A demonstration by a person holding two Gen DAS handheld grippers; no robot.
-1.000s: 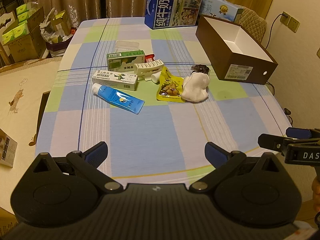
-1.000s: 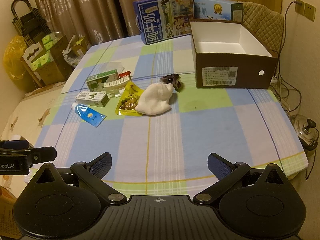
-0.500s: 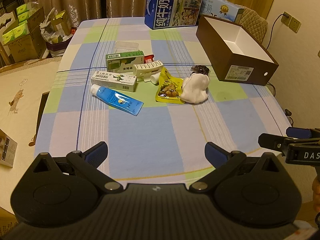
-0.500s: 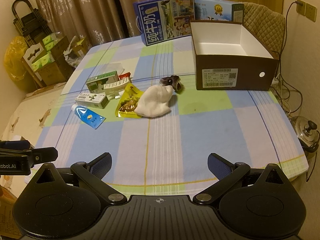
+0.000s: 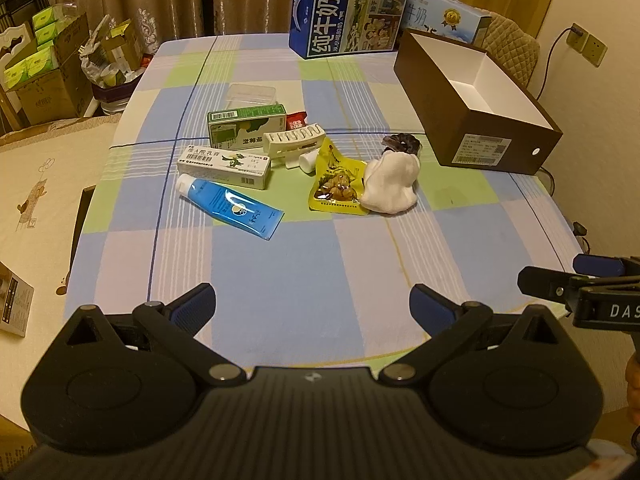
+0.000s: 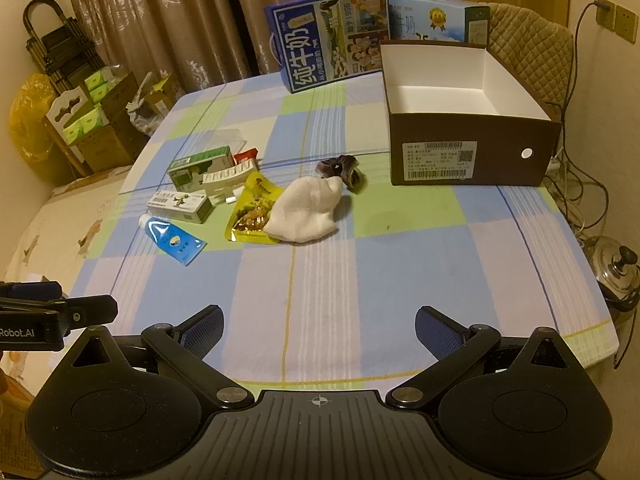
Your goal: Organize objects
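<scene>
Awaiting sorting: two medicine cartons (image 5: 247,127), one tube (image 5: 230,205).

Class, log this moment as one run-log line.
left claw: open, empty | right claw: open, empty | brown box: empty | items: loose on table

At mid-frame on the checked surface (image 5: 280,264) lie a blue tube (image 5: 230,205), a yellow snack packet (image 5: 335,182) and a white cloth (image 5: 390,186), with an open brown box (image 5: 476,116) at upper right.
</scene>
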